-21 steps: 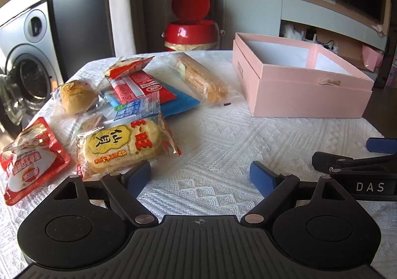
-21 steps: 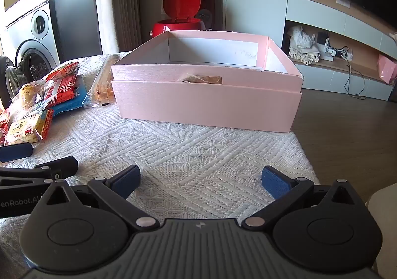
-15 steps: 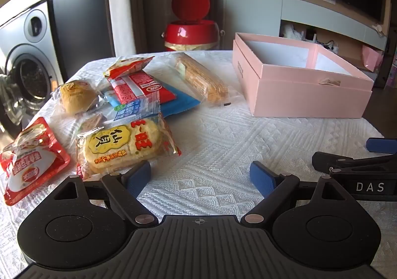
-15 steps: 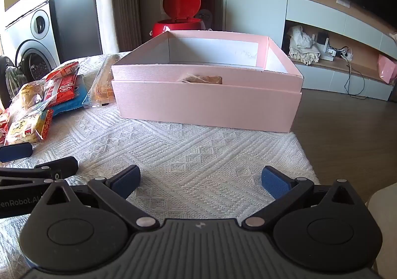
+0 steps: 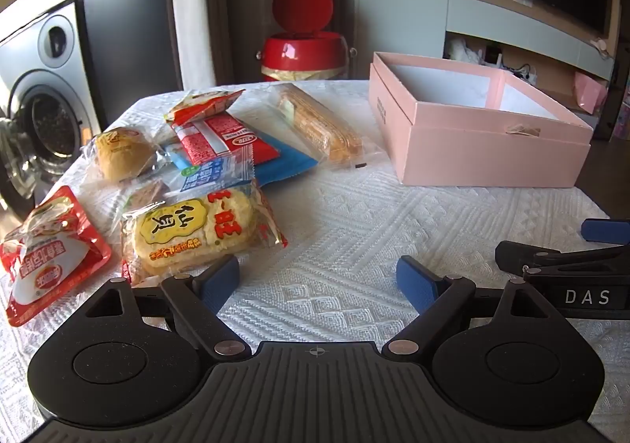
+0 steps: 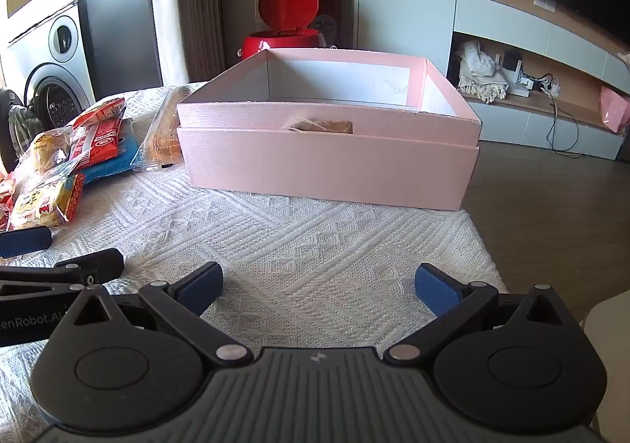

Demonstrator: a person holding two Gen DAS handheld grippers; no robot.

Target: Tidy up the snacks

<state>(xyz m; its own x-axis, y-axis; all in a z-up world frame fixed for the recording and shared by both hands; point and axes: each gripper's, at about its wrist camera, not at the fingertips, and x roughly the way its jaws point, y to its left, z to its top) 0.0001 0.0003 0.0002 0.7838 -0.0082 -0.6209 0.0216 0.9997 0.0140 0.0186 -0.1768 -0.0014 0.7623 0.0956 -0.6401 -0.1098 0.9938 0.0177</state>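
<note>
Both grippers hang low over the white woven cloth [image 5: 346,230] that covers the surface, and neither has anything in it. In the left wrist view the left gripper [image 5: 318,279] fills the bottom of the frame, its jaws spread wide with only bare cloth between the blue pads. The right gripper [image 6: 319,285] sits the same way in its own view, jaws wide apart, nothing between them. Each one shows at the edge of the other's picture, low on the right and low on the left, so the two are side by side.

The snacks lie in a loose heap in the left half of the left wrist view. Nearest the left gripper is a yellow rice cracker packet [image 5: 197,230], just beyond the left pad. To its left, at the frame edge, is a red and white pouch [image 5: 47,250]. Further back sit a wrapped bun [image 5: 122,155], a red packet [image 5: 220,136] lying on a blue packet [image 5: 283,163], and a long clear-wrapped biscuit bar [image 5: 319,124] angled toward the box.

The pink box [image 6: 327,167] stands open in the middle of the right wrist view, straight ahead of the right gripper and well apart from it. What I can see of its white inside looks empty. Beyond the surface stands a red bin [image 5: 303,49] with its lid up, and a washing machine [image 5: 39,96] at far left.
</note>
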